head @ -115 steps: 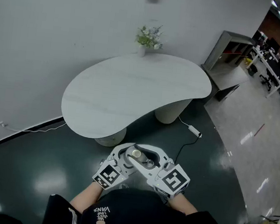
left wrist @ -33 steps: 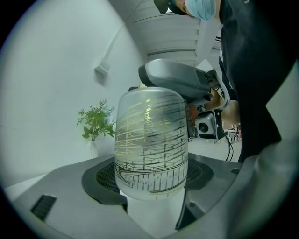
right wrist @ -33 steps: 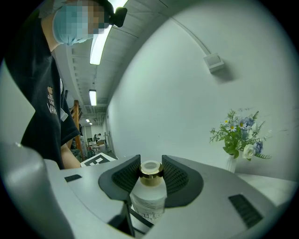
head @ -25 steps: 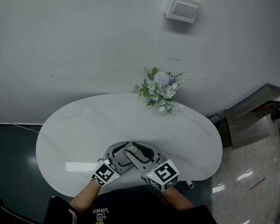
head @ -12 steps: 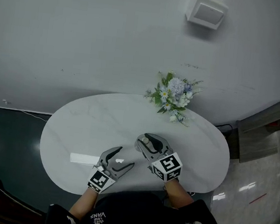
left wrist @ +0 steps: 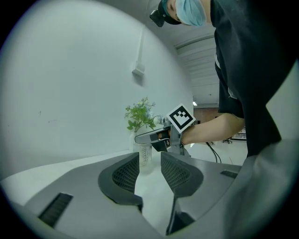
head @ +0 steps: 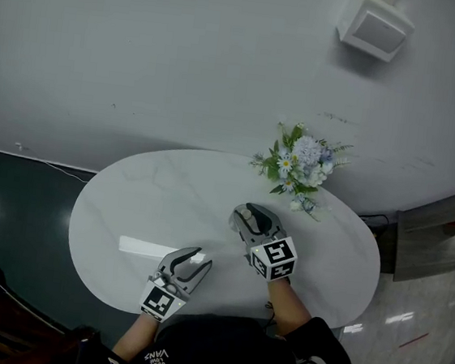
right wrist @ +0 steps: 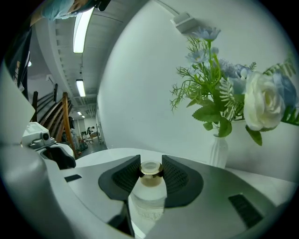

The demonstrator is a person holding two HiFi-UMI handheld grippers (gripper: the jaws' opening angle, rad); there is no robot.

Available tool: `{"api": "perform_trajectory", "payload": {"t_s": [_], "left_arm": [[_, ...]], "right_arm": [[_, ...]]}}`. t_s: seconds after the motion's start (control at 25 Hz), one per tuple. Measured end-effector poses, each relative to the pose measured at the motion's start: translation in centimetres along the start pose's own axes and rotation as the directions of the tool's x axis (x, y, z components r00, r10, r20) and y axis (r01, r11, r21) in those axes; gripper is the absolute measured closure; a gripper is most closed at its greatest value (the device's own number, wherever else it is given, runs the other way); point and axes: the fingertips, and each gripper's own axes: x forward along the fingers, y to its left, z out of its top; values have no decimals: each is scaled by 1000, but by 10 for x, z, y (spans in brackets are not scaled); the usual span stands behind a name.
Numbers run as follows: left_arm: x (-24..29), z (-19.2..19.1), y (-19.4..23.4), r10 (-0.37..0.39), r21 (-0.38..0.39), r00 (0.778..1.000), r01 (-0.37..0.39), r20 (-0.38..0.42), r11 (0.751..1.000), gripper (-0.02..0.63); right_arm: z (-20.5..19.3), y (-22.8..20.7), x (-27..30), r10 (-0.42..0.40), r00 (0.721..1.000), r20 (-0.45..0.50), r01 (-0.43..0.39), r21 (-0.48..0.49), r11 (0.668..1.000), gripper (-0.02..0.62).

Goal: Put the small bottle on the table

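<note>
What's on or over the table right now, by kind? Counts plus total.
Small bottle: 1
Vase of flowers: 1
Grippers: 2 (right gripper shut on the bottle; left gripper empty, its jaws have just been closing partway)
Total: 4

We see a white, bean-shaped worktop [head: 152, 201] with faint grey veining, set on a dark glossy floor [head: 11, 218]. At its far edge stands a white vase [right wrist: 218, 151] of blue and white flowers [head: 298, 167]. A pale bright streak [head: 150, 248] shows on its near left part.
</note>
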Motion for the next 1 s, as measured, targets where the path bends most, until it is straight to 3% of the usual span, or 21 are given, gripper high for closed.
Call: {"api": "perform_trajectory", "payload": {"t_s": [0.4,1.0], "left_arm": [[-4,-3,15,105,7,994,-105,-2,994,547],[-8,-20,18,118,-6,991,-119,-63,993,574]], "right_arm": [[-16,-29,34,-24,1000,-17,24,-27,999,434],[-24,-46,49,-89,996,-2,88,-96,991,434]]}}
